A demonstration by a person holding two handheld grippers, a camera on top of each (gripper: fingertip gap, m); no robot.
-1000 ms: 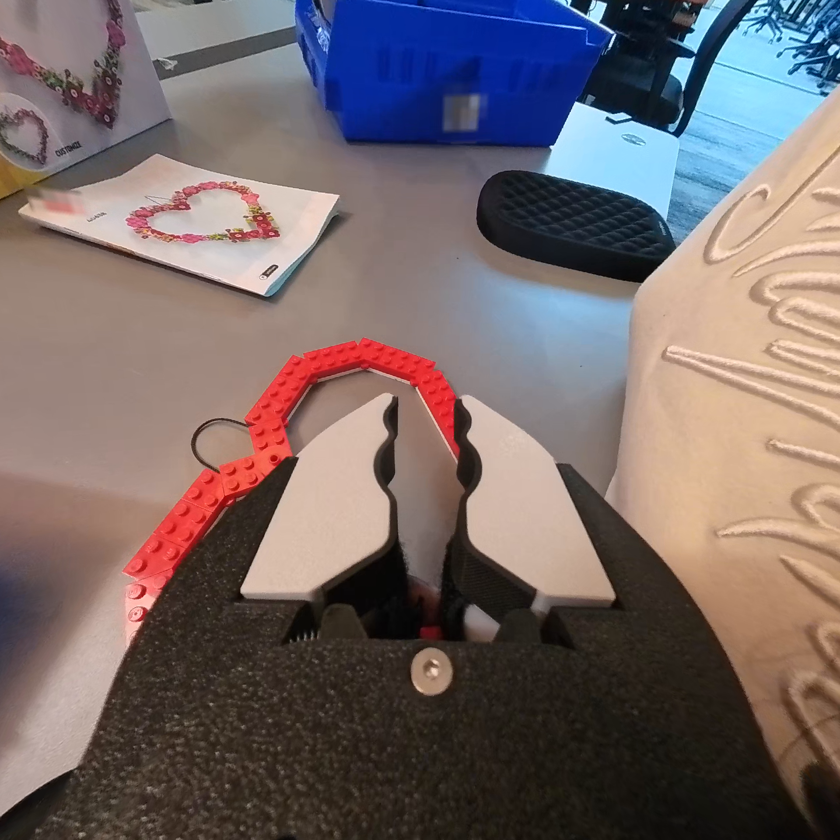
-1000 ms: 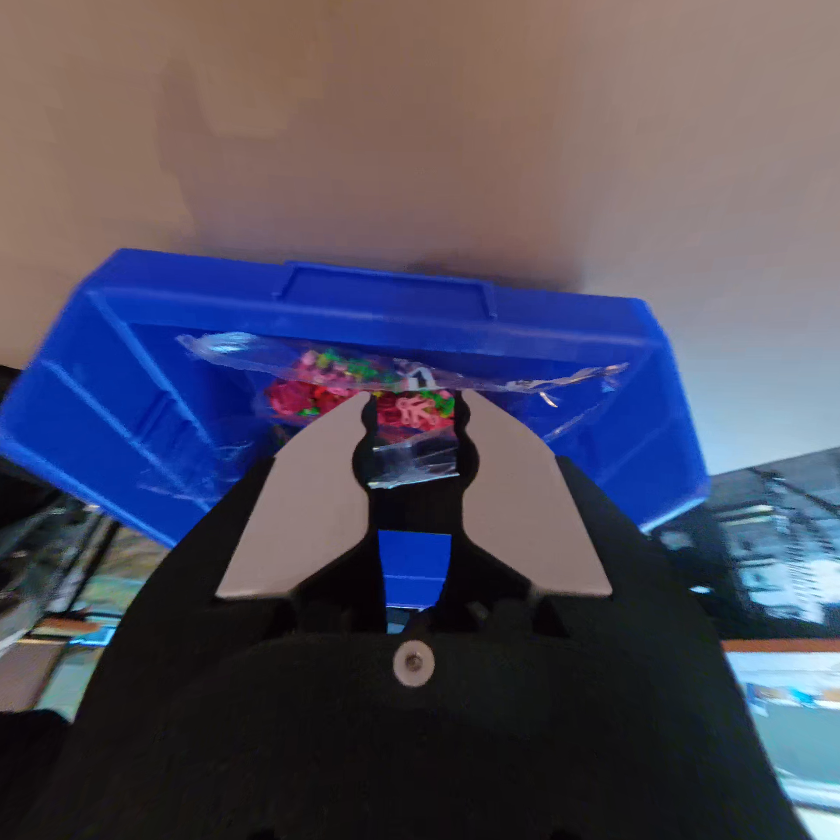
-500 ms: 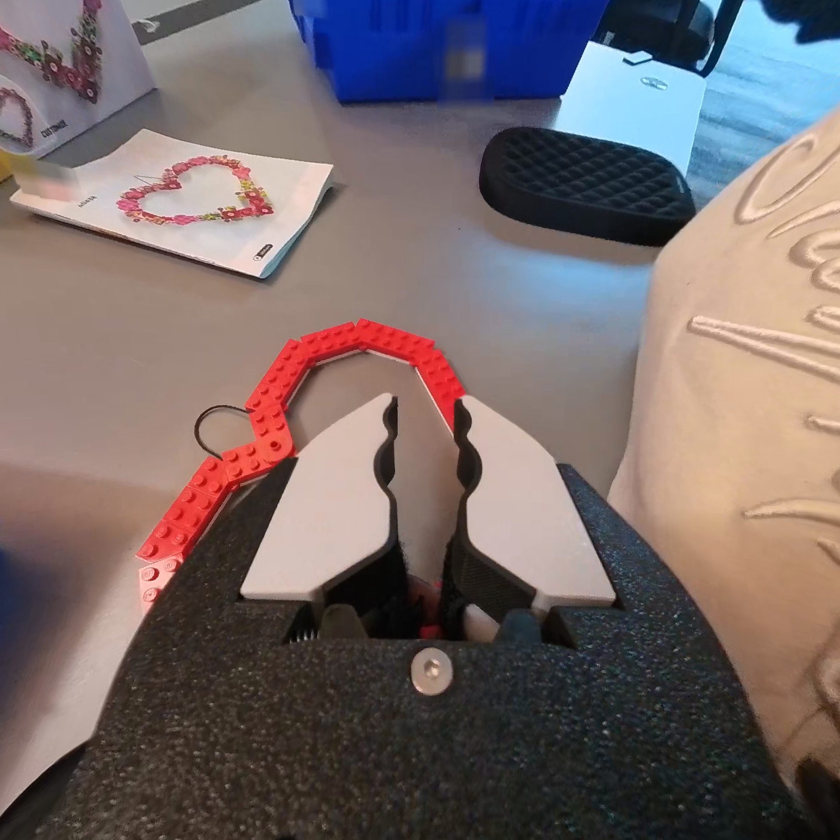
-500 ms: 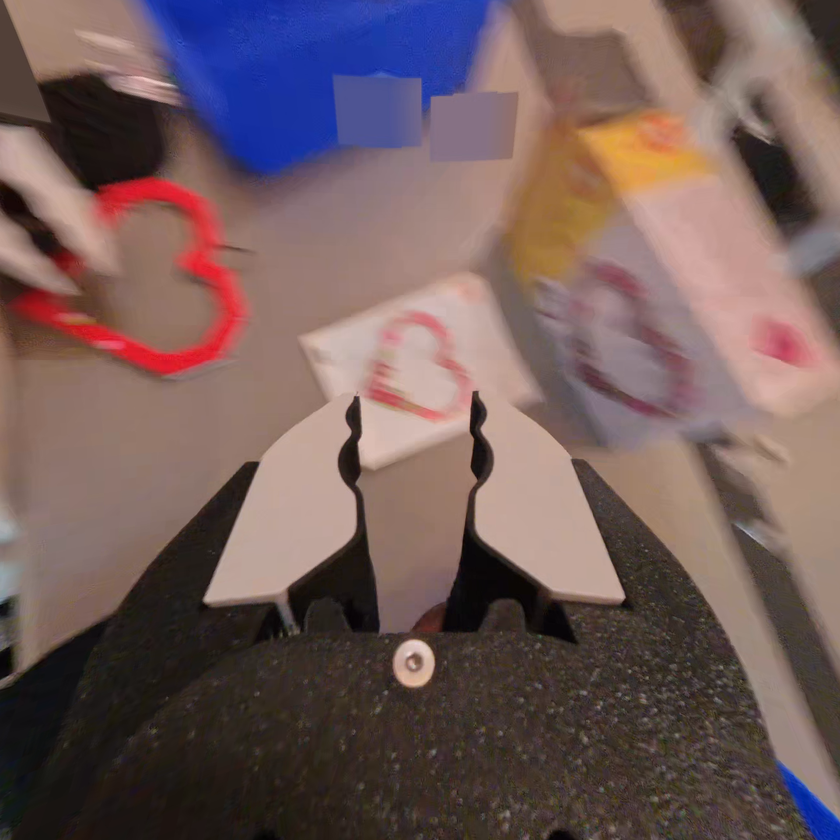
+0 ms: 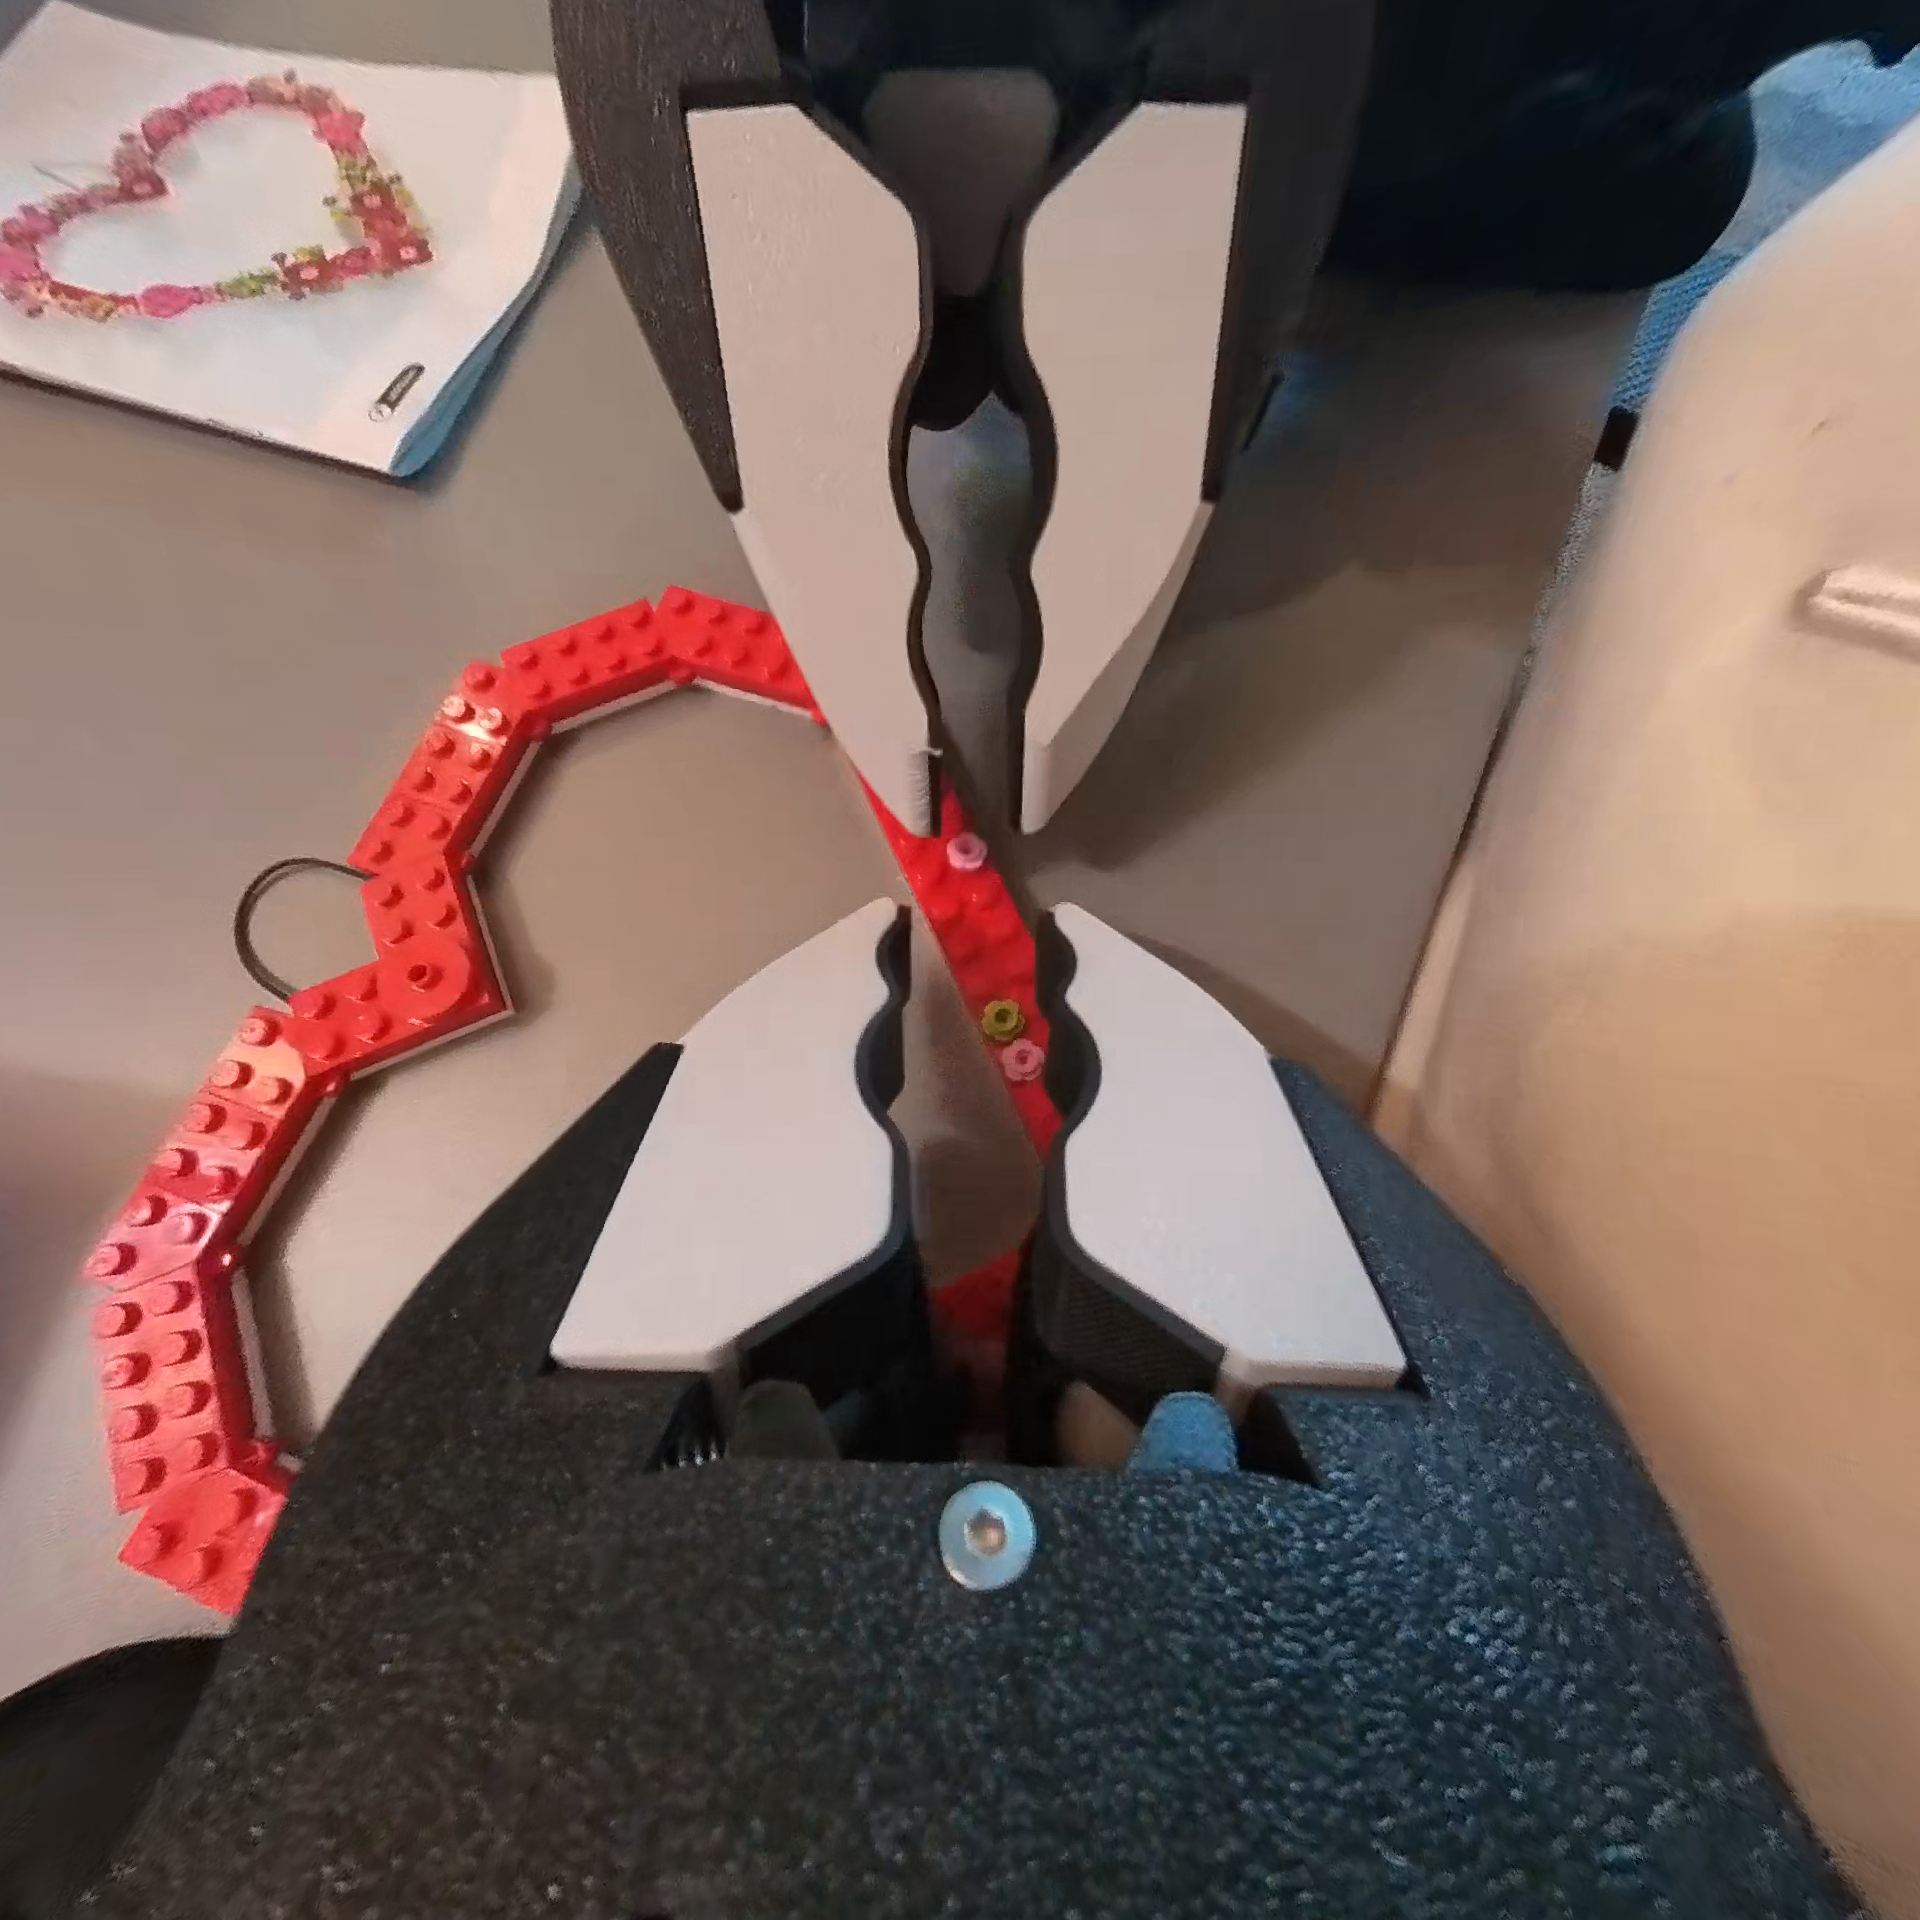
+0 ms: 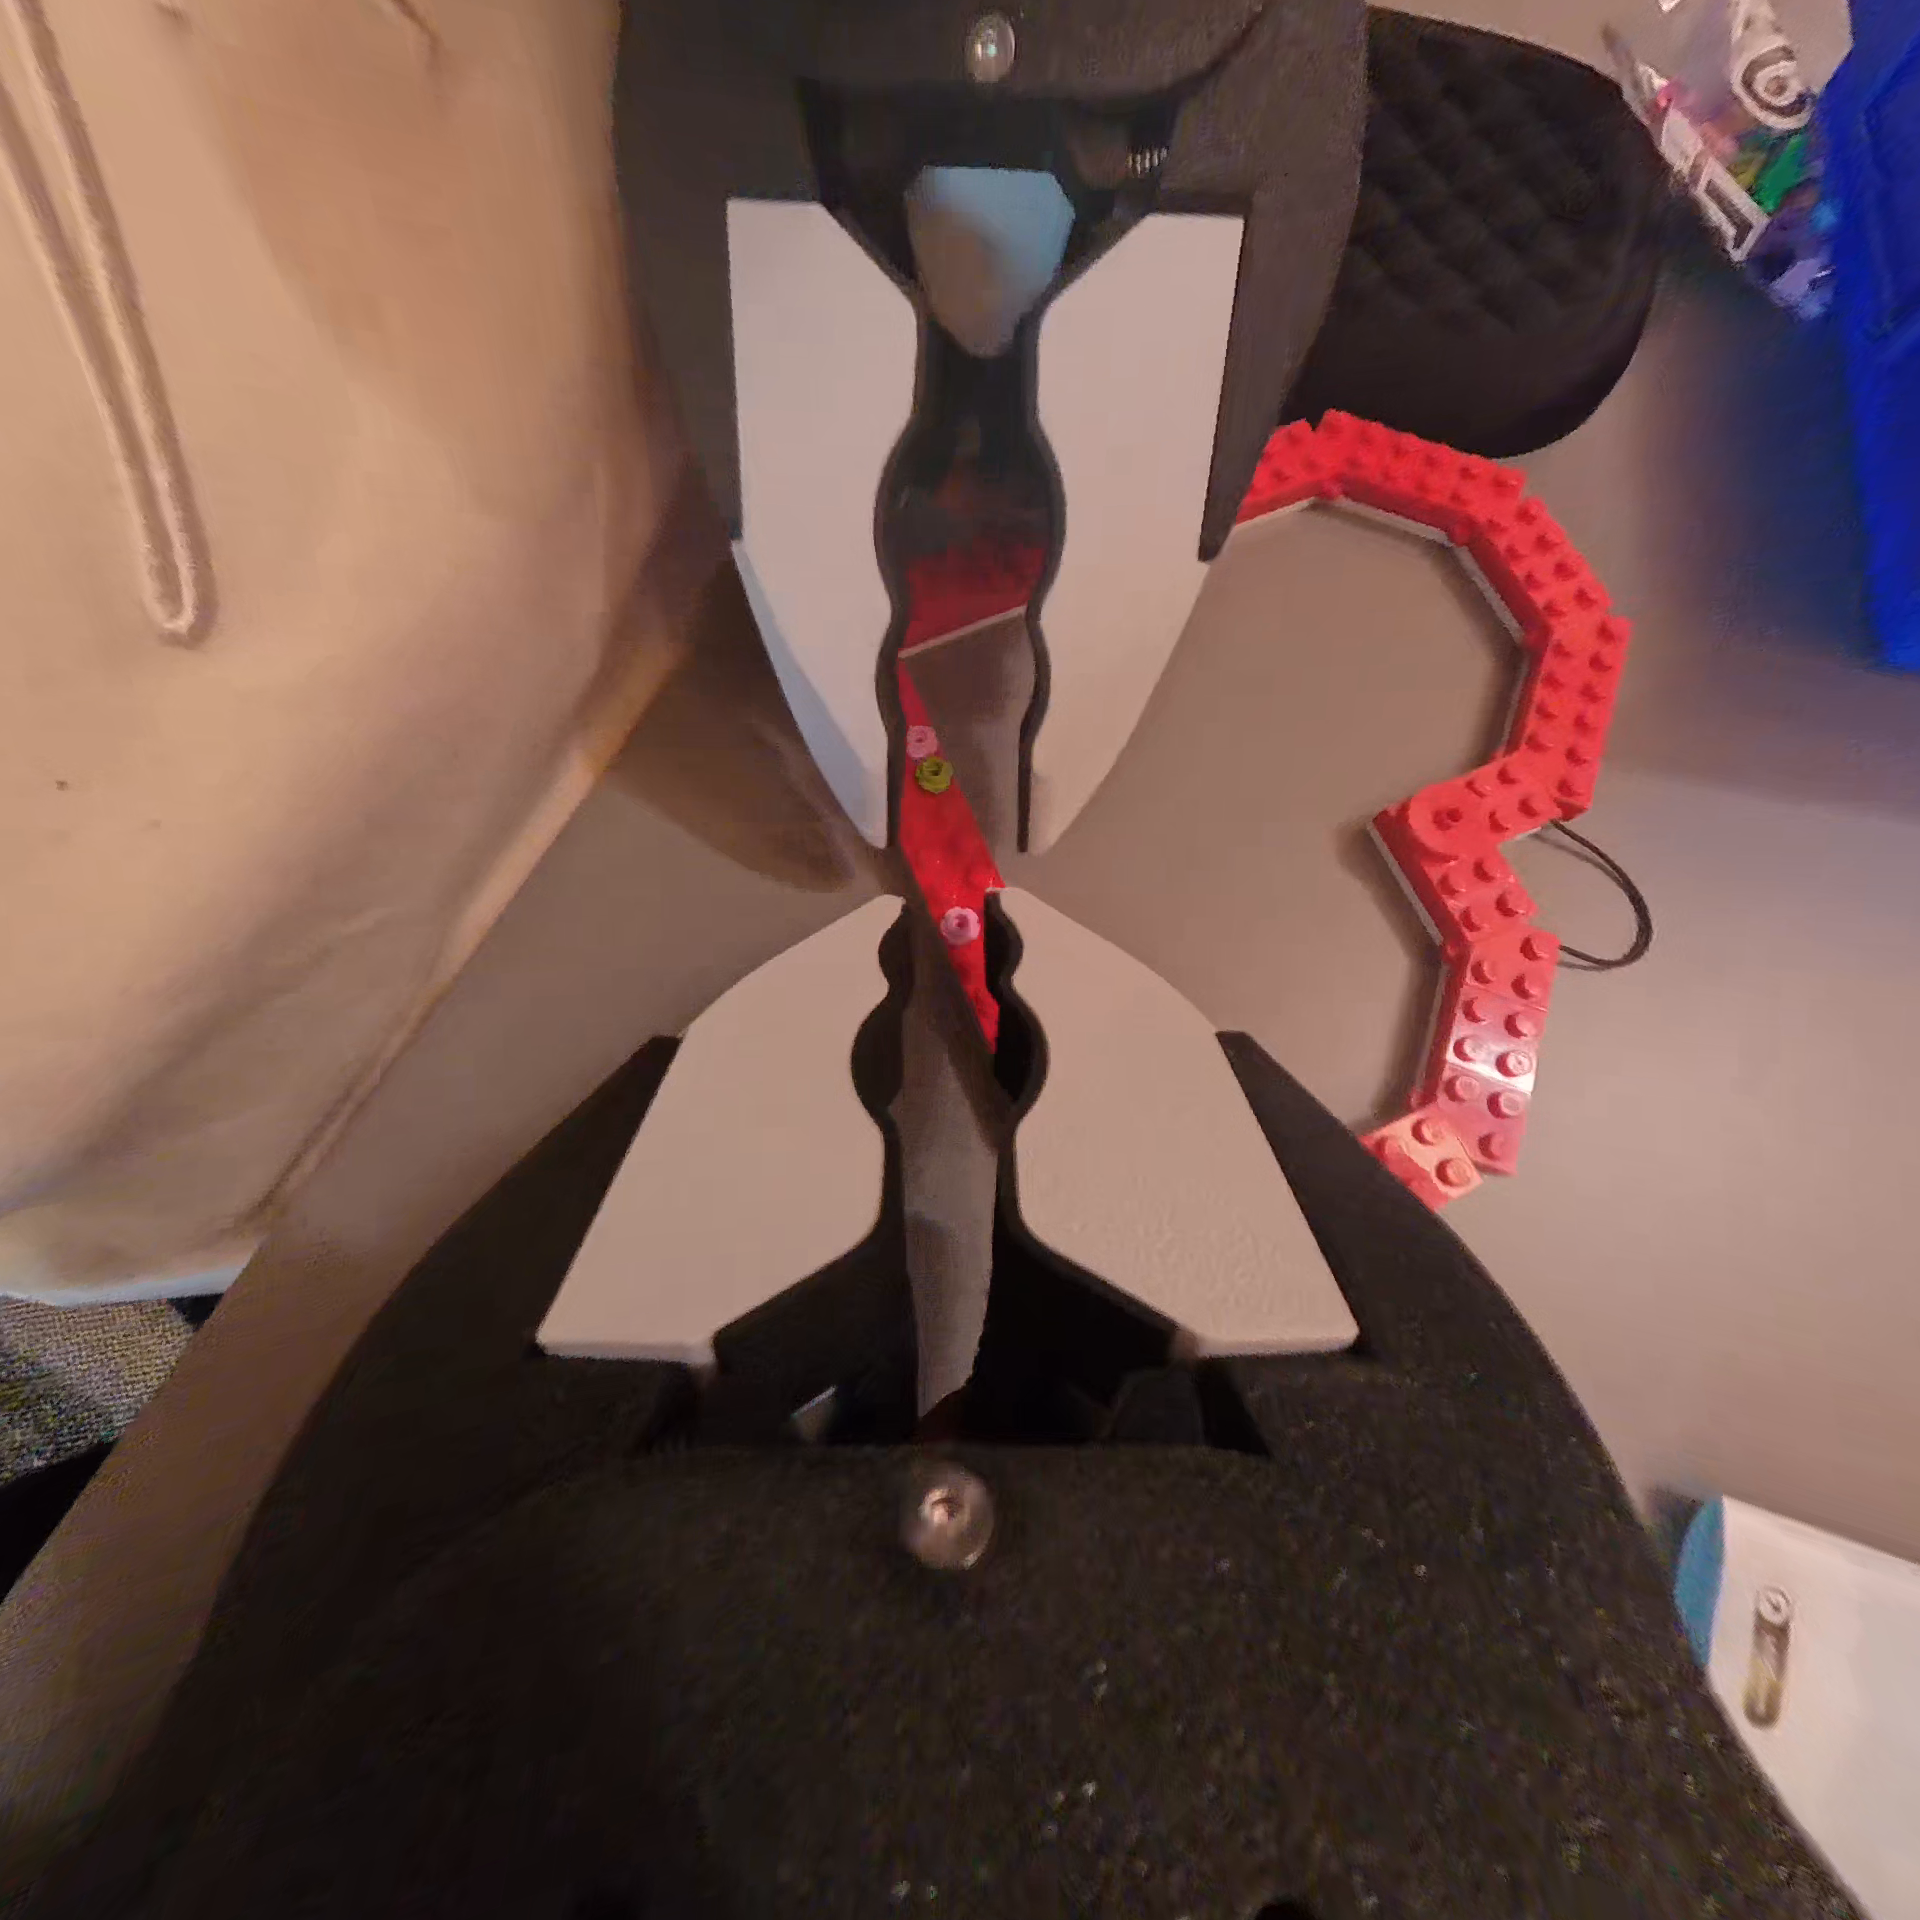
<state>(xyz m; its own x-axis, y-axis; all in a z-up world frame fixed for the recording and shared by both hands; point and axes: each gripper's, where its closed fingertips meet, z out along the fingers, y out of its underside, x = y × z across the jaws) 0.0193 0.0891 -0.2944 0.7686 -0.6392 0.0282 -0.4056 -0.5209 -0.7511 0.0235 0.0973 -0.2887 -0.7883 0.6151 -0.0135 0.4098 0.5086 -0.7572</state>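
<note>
On the smooth grey table (image 5: 260,644), a studded red brick heart frame (image 5: 416,935) lies flat; the left gripper (image 5: 977,925) and right gripper (image 6: 948,914) meet tip to tip over its straight side, jaws slightly parted, gripping nothing

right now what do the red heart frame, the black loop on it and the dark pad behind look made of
Red heart frame: hard moulded plastic bricks, glossy, with studs and glints on top. Black loop: thin cord or elastic, matt; too fine to tell which. Dark pad: probably soft foam or rubber, matt, with a quilted diamond texture.
</note>
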